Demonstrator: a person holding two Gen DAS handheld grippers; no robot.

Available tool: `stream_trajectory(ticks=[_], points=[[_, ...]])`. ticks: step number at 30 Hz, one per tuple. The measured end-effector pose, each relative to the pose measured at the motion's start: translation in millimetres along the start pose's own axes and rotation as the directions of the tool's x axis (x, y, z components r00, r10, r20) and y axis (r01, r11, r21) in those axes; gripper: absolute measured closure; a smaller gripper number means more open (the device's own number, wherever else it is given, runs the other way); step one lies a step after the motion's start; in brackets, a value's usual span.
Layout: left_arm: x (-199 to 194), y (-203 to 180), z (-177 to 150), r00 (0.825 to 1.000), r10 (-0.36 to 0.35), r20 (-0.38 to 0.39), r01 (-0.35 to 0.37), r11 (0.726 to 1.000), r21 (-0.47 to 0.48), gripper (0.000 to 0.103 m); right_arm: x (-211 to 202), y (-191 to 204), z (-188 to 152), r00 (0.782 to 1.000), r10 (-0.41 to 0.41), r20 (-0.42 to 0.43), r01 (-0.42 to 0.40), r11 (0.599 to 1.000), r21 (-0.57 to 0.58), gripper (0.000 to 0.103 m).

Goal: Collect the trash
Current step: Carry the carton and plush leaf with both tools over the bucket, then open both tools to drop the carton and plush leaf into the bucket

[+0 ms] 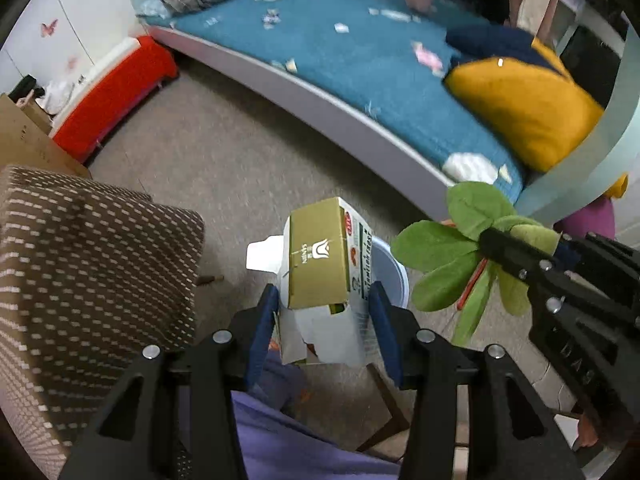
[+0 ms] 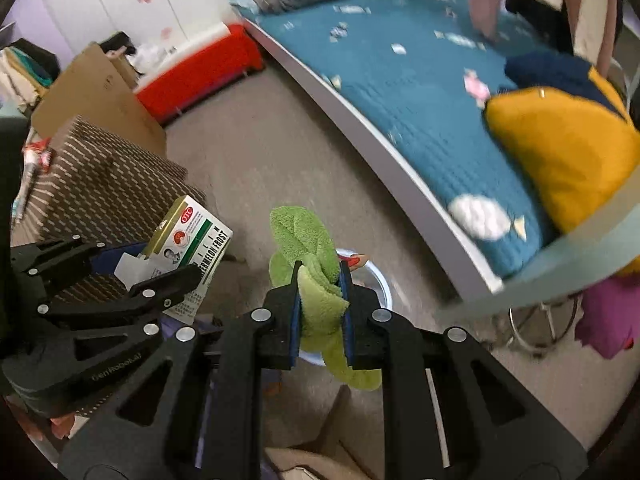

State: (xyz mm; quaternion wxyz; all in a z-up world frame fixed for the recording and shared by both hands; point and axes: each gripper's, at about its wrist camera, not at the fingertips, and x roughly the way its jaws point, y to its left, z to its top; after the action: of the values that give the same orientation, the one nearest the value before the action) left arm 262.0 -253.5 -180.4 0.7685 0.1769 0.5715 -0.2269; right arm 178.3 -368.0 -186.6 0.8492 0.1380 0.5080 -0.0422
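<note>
We hold the opened olive-and-white cardboard medicine box (image 1: 320, 264) clamped in our left gripper (image 1: 324, 320) and the green plush leafy toy (image 2: 316, 280) pinched in our right gripper (image 2: 322, 312), both above the pale-blue round bin (image 1: 394, 276) directly below, box nearer.

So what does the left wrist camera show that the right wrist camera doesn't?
Only the left wrist view shows the olive top face of the medicine carton and the spread green plush leaves. Only the right wrist view shows the carton's printed side, a metal stool frame and a cardboard flap. Both show the left tool gripping the carton, the right tool gripping the plush, and the teal bed.
</note>
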Motion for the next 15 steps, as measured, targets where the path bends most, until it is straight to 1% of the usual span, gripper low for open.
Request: stream_trajectory(ticks=[2, 3, 4, 5, 6, 9, 12, 15], points=[[13.3, -7.7, -0.2, 1.0, 0.019, -0.014, -0.019, 0.999, 0.027, 0.055, 8.8, -3.5, -6.4, 1.0, -0.009, -0.024, 0.009, 1.0, 0.015, 0.087], [20.4, -11.9, 0.2, 0.999, 0.025, -0.021, -0.025, 0.999, 0.037, 0.05, 14.4, -7.4, -9.9, 0.999, -0.009, -0.04, 0.01, 1.0, 0.027, 0.087], [25.1, -14.5, 0.5, 0.999, 0.03, -0.033, -0.028, 0.999, 0.039, 0.039, 17.9, -10.7, -10.9, 0.999, -0.011, -0.05, 0.013, 0.999, 0.037, 0.087], [28.0, -14.5, -0.7, 0.999, 0.031, -0.04, -0.03, 0.999, 0.036, 0.034, 20.2, -12.9, -13.3, 0.998, -0.017, -0.057, 0.02, 0.999, 0.044, 0.087], [30.8, -14.6, -0.9, 0.999, 0.024, -0.037, -0.023, 0.999, 0.029, 0.033, 22.9, -15.7, -15.7, 0.998, -0.029, -0.064, 0.032, 0.998, 0.049, 0.087], [35.0, -12.8, -3.5, 0.999, 0.019, -0.042, -0.018, 1.0, 0.023, 0.033, 27.0, -17.0, -19.2, 0.996, -0.046, -0.077, 0.051, 0.997, 0.054, 0.087], [36.0, -2.9, -5.6, 0.999, 0.024, -0.048, -0.024, 1.0, 0.005, 0.033, 30.7, -12.6, -19.5, 0.995, -0.055, -0.087, 0.06, 0.997, 0.047, 0.087], [36.3, 12.6, -11.1, 0.998, 0.029, -0.053, -0.031, 0.999, -0.033, 0.033, 35.8, -3.7, -17.0, 0.994, -0.063, -0.09, 0.065, 0.998, 0.024, 0.086]])
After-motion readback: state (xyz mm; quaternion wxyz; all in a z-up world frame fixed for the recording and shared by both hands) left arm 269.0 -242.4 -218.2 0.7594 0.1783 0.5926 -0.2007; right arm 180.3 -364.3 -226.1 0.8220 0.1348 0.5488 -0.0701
